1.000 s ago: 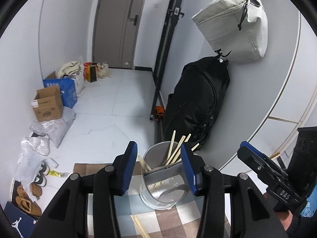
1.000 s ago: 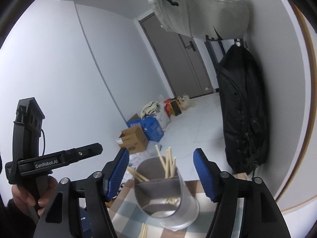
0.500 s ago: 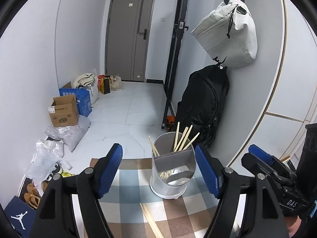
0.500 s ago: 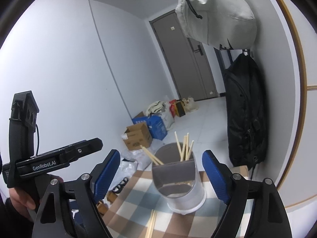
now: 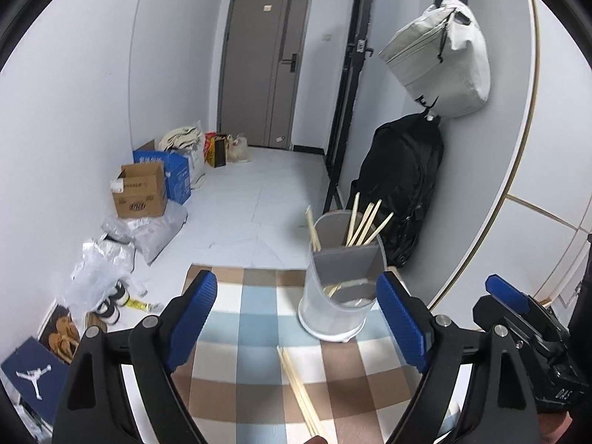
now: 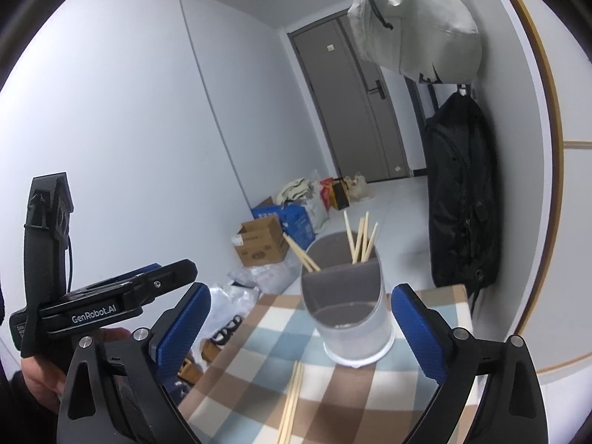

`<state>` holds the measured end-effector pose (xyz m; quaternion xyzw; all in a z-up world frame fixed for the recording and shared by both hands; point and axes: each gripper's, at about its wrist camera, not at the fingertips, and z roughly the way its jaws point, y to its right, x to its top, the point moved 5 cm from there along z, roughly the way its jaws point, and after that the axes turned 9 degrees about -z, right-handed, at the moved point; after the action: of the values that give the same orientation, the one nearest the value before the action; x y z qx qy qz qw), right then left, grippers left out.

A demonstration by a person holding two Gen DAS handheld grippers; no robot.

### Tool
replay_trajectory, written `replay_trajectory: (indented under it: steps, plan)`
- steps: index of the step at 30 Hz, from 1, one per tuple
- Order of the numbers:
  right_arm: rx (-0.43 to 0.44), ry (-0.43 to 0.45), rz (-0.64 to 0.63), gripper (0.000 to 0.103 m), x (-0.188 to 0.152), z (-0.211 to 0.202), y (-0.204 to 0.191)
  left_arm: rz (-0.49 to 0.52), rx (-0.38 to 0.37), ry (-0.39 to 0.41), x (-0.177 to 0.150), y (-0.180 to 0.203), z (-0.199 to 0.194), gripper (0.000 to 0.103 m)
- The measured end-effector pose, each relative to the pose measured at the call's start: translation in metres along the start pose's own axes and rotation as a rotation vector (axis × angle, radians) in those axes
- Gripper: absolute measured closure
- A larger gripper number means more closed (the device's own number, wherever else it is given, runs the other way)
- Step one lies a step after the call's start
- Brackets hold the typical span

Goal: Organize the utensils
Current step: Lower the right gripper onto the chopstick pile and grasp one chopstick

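Both grippers pull back from the holder, and the view widens on each side. Nearest the lens, the left gripper (image 5: 296,327) has its blue pads spreading wider by the moment, nothing between them but checked tablecloth (image 5: 259,340). The right gripper (image 6: 299,333) does the same, jaws opening to nearly their full spread, gripping nothing. A second ago both sets of pads flanked the cup; now it stands free.

Just beyond the fingertips a pair of loose chopsticks (image 5: 299,392) lies flat on the cloth, pointing toward the holder. That looks like the next pick.

Farther on, the utensil holder (image 5: 338,288) stands upright near the table's far edge, several chopsticks (image 5: 364,222) leaning inside its back compartment. So the holder seems placed and released; the stray pair remains.
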<state>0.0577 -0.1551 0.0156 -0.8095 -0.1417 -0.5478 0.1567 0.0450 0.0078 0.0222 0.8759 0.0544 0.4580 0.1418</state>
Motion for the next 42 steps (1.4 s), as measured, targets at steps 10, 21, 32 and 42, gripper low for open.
replay_trajectory:
  steps: [10,21,32,42]
  plan:
    - [-0.018,-0.132,-0.037,0.002,-0.042,0.023,-0.009,-0.085,0.036,-0.050,-0.036,-0.033,0.016,0.018]
    - [0.026,-0.379,-0.030,0.024,-0.089,0.087,-0.012,-0.150,0.111,-0.081,-0.038,-0.081,0.031,0.018]
    - [0.052,-0.568,-0.040,0.052,-0.132,0.152,-0.028,-0.193,0.176,-0.134,-0.042,-0.112,0.043,0.018]
    - [0.038,-0.696,-0.070,0.072,-0.155,0.202,-0.034,-0.232,0.168,-0.160,-0.040,-0.126,0.046,0.018]
